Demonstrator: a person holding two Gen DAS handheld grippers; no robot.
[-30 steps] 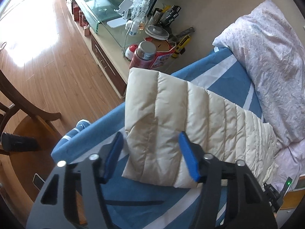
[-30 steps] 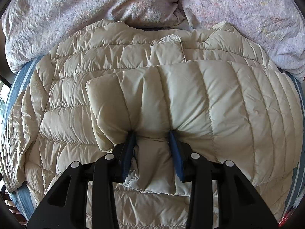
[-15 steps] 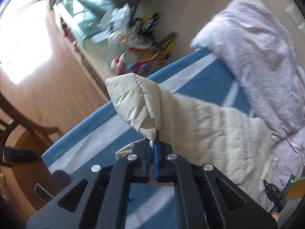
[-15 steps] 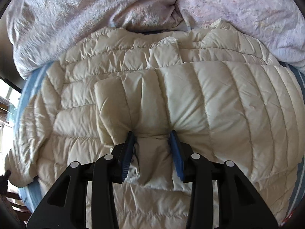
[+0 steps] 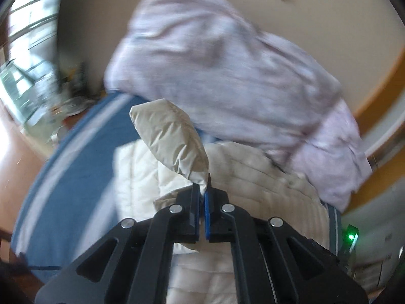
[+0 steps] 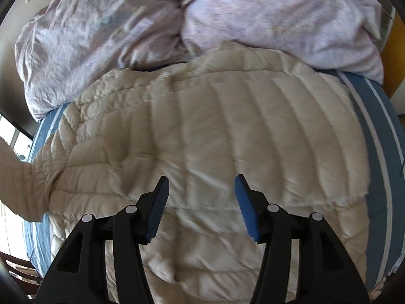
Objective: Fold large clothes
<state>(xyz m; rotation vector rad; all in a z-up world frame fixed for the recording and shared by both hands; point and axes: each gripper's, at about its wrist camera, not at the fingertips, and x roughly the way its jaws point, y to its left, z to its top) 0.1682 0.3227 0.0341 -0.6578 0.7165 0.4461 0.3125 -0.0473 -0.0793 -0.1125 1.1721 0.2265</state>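
A cream quilted puffer jacket (image 6: 217,131) lies spread on a blue striped bed sheet (image 6: 374,116). My left gripper (image 5: 202,190) is shut on the end of the jacket's sleeve (image 5: 172,141), which stands lifted above the jacket's body (image 5: 265,185). The lifted sleeve also shows at the left edge of the right wrist view, as a cream sleeve (image 6: 15,177). My right gripper (image 6: 201,185) hovers over the jacket's middle. Its jaws are opening, and nothing is pinched between them.
A crumpled pale pink duvet (image 5: 227,58) is piled at the head of the bed, also seen as the duvet (image 6: 265,17) behind the jacket. A wooden floor (image 5: 15,152) and a blurred cluttered cabinet (image 5: 38,93) lie to the left of the bed.
My left gripper shut on the sleeve end, lifted it and carried it toward the jacket's body. My right gripper released the folded sleeve, widened and pulled back.
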